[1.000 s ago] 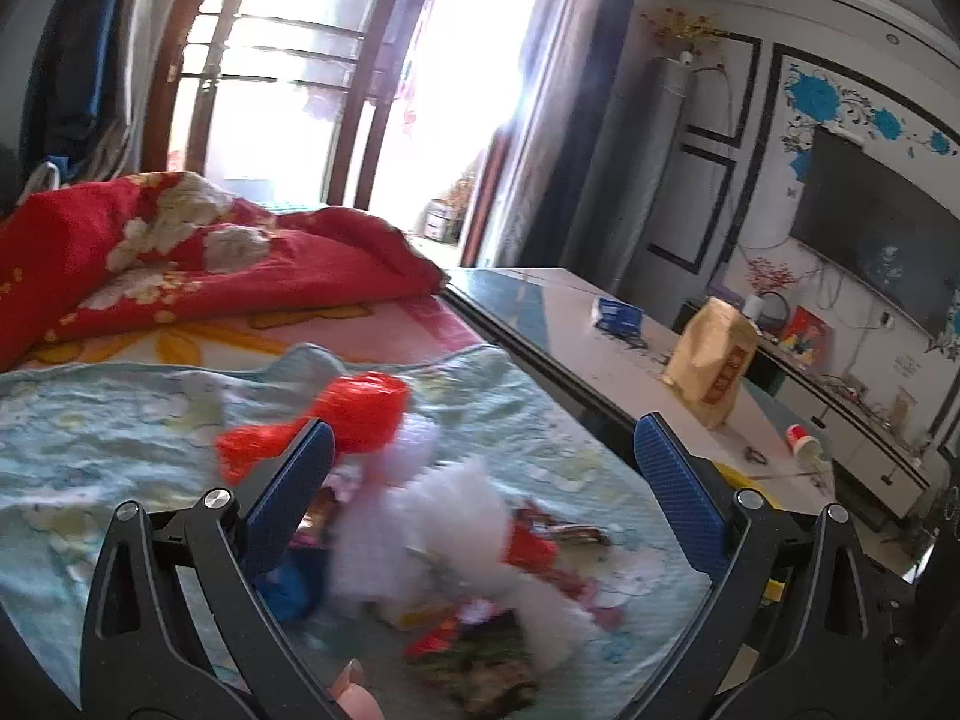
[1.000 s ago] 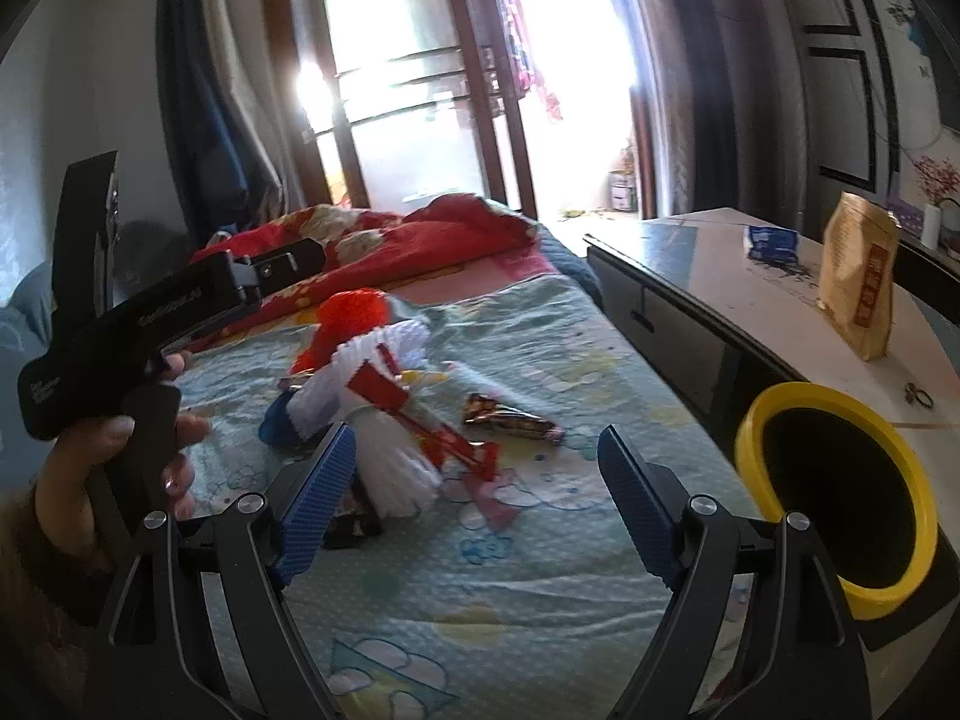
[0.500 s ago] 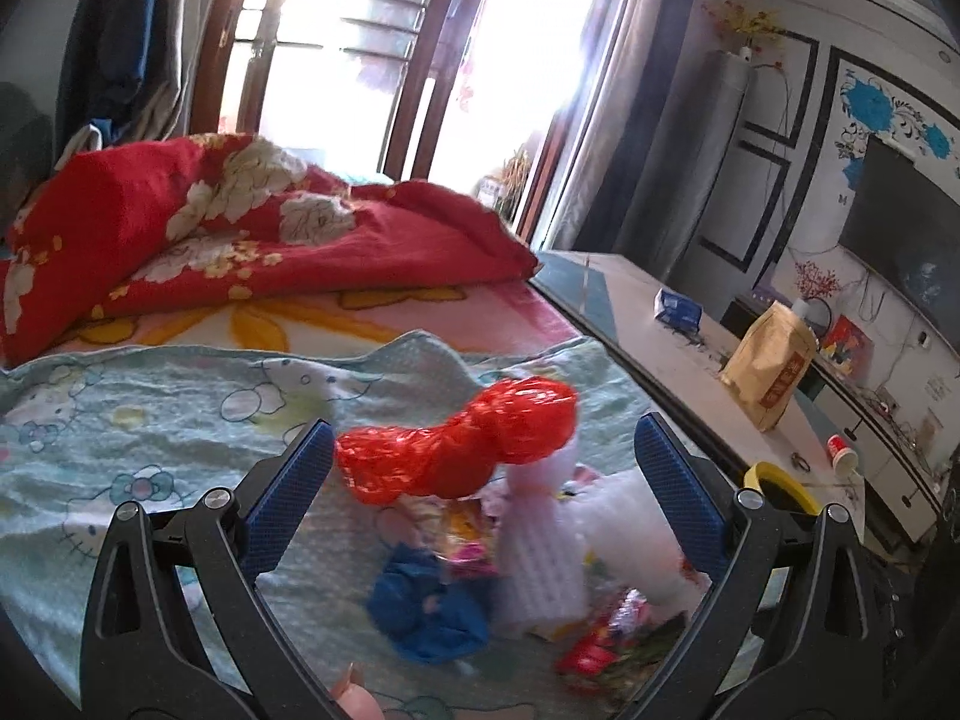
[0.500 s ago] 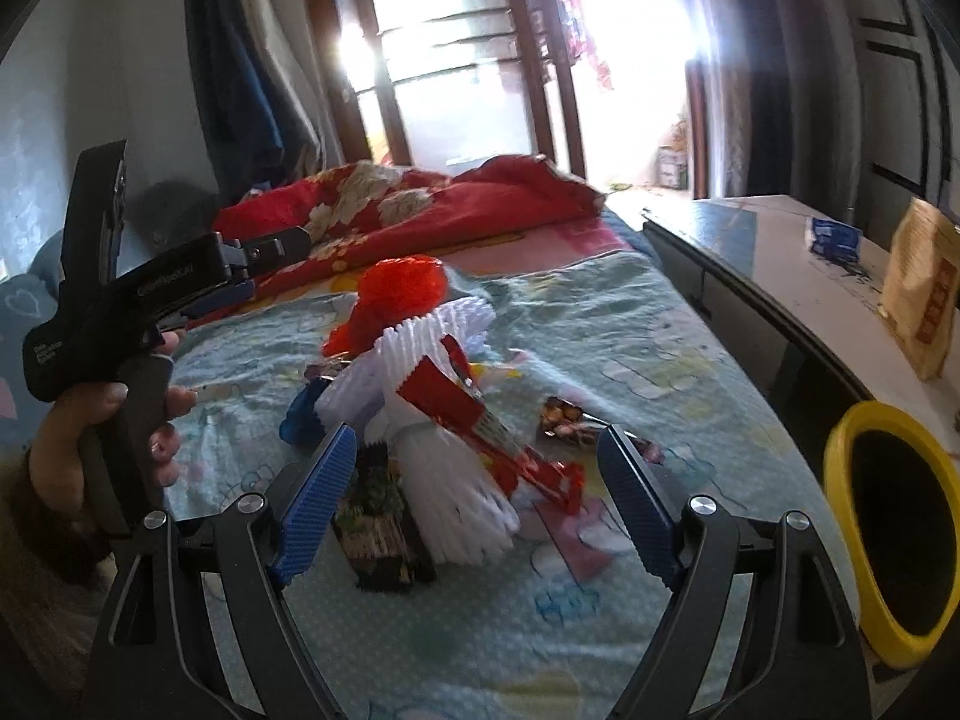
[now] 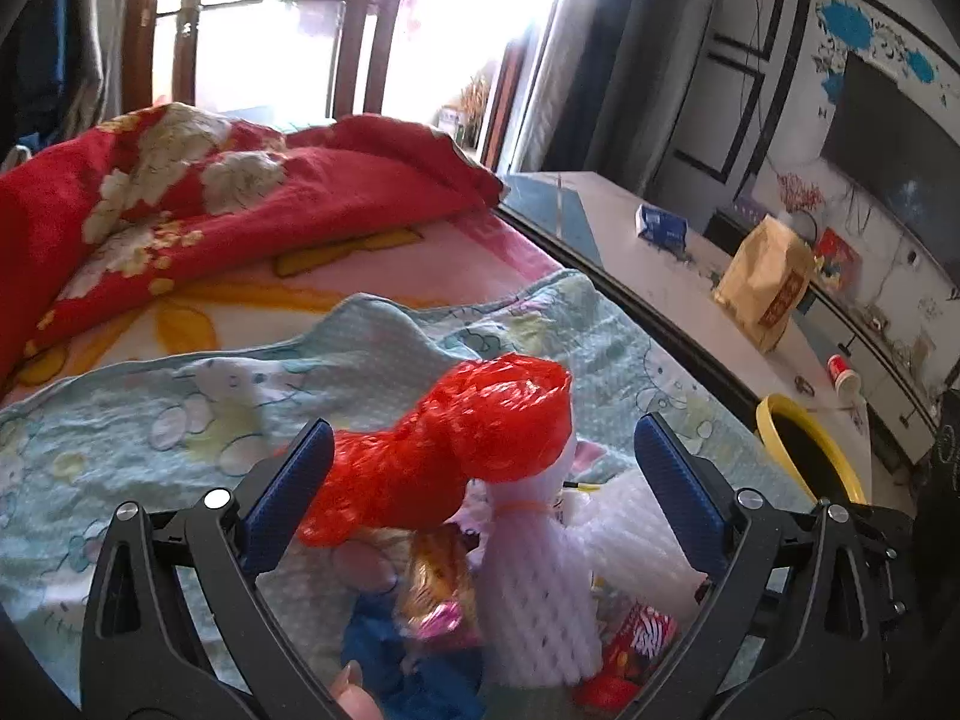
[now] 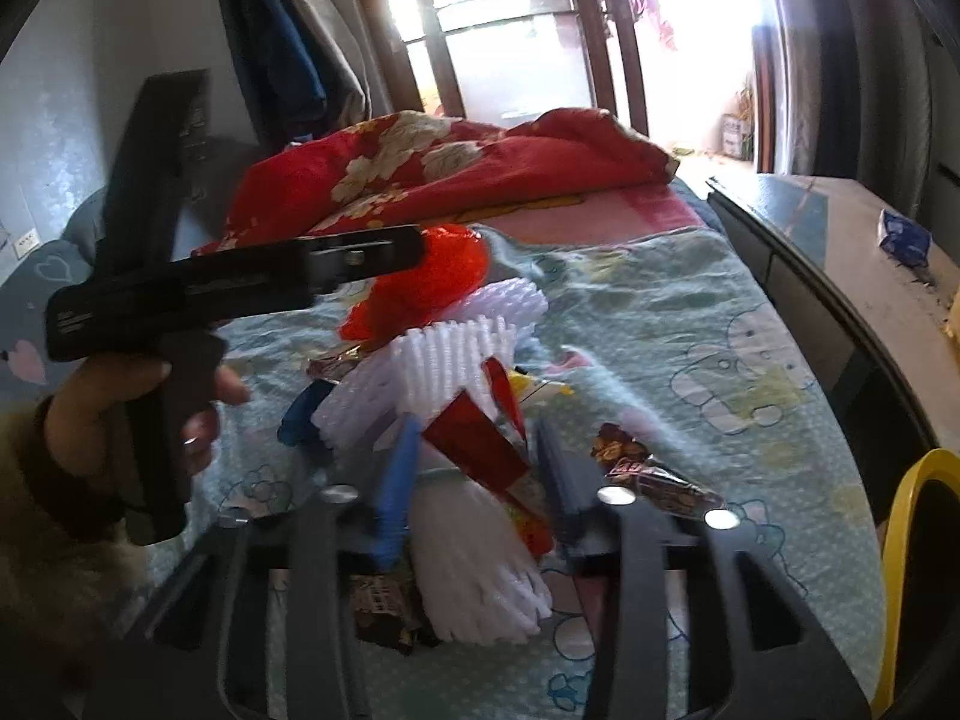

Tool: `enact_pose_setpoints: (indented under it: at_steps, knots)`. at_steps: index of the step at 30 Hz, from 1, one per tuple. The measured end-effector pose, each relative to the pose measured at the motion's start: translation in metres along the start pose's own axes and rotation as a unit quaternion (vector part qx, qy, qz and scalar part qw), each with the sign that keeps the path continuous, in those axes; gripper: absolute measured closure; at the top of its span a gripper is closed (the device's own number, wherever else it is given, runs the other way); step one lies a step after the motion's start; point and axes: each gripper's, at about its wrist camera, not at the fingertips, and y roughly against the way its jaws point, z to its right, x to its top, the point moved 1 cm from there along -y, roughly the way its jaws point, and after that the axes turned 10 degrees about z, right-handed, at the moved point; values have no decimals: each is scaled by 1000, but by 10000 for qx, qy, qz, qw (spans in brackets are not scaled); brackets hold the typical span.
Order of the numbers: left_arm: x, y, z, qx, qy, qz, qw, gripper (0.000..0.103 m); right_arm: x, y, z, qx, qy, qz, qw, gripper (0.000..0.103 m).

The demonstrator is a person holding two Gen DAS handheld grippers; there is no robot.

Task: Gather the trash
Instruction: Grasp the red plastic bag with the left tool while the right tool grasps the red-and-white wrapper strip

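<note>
Right claw [image 6: 474,474] around unreadable red wrapper [image 6: 480,450]

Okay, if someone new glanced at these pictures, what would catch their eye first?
Probably the bright red plastic bag topping a pile of white foam netting and wrappers on the pale blue bedsheet. Next, the red floral quilt bunched behind it, then the yellow-rimmed bin at the bed's right edge.

The crumpled red plastic bag [image 5: 474,450] is seen close, low at centre, from the left wrist camera, faced toward the window. From the right wrist camera the same bag [image 6: 432,282] and yellow-rimmed bin [image 6: 900,546] are shared.
</note>
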Motion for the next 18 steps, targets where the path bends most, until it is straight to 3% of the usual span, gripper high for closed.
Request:
enact_pose_setpoints:
  at_steps: [3, 6, 13, 18]
  knots:
    - [0, -8, 1, -51, 85, -75, 9999, 11, 0, 4, 3, 38, -77, 45, 10000, 87]
    - [0, -15, 1, -107, 161, -124, 9997, 15, 0, 10, 7, 33, -160, 102, 9998, 89]
    - [-2, -17, 3, -122, 168, -154, 9997, 76, 1, 24, 14, -59, -294, 281, 9992, 92]
    - [3, -4, 2, -157, 184, 97, 9997, 87, 5, 41, 17, -83, -412, 479, 9980, 92]
